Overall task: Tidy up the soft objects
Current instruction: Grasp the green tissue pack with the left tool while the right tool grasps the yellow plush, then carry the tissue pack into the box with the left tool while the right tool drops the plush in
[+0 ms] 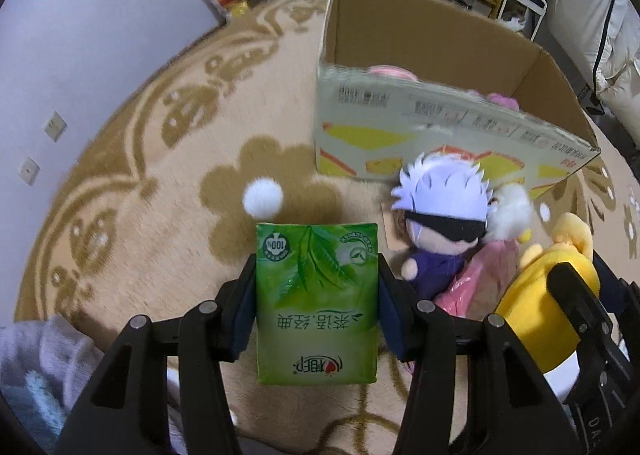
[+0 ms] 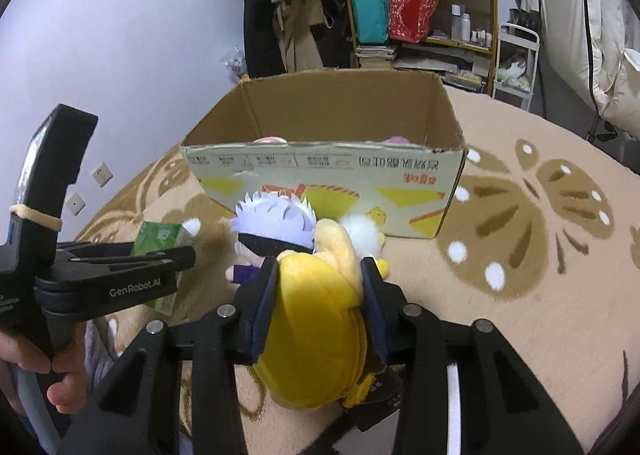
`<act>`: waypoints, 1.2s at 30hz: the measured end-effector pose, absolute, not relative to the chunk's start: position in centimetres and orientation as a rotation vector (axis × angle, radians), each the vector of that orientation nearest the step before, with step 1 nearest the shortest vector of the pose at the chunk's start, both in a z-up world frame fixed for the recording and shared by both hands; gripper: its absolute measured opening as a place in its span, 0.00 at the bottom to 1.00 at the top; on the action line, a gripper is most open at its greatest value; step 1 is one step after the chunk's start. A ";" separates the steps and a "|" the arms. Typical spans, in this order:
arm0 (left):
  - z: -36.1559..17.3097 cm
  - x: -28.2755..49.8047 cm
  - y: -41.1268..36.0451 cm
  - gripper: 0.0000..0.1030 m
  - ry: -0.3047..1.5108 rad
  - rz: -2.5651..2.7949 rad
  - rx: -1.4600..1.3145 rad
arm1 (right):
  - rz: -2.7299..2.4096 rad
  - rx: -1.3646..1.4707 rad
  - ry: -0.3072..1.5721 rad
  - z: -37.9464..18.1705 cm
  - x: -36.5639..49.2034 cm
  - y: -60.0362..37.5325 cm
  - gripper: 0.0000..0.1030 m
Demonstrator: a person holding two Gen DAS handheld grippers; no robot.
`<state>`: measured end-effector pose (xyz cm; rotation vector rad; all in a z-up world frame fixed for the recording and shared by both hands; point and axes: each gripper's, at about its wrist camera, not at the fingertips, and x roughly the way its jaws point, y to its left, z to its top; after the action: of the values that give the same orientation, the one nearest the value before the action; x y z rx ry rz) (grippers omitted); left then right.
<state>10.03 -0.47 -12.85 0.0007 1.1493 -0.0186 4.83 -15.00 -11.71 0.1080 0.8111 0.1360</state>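
Left wrist only: white pompom point(image 1: 263, 197) on beige patterned rug point(image 1: 160, 215). Left gripper point(image 1: 317, 287) clamped on green tissue pack point(image 1: 316, 295), angled down. Right gripper point(image 2: 319, 295) squeezing yellow plush toy point(image 2: 312, 331), short of open cardboard box point(image 2: 332, 171).

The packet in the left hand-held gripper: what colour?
Green, with leaf print; clearest in the left wrist view.

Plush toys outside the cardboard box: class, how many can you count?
3: a yellow plush in the right gripper, a white-haired blindfolded doll on the rug before the box, a white fluffy toy beside it. More may be hidden.
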 end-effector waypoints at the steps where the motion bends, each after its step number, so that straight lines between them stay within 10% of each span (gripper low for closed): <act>1: -12.4 9.9 -0.6 0.49 1.127 -0.009 0.019 | 0.135 0.104 0.807 -11.6 4.8 -15.0 0.42; 36: -0.6 15.8 -1.5 0.49 0.797 -0.055 0.042 | 0.111 0.031 0.557 -2.5 10.0 -16.6 0.42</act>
<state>15.79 -1.49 -0.64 0.0424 0.7971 -0.0545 10.01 -16.64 -2.53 0.0307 0.5574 0.1108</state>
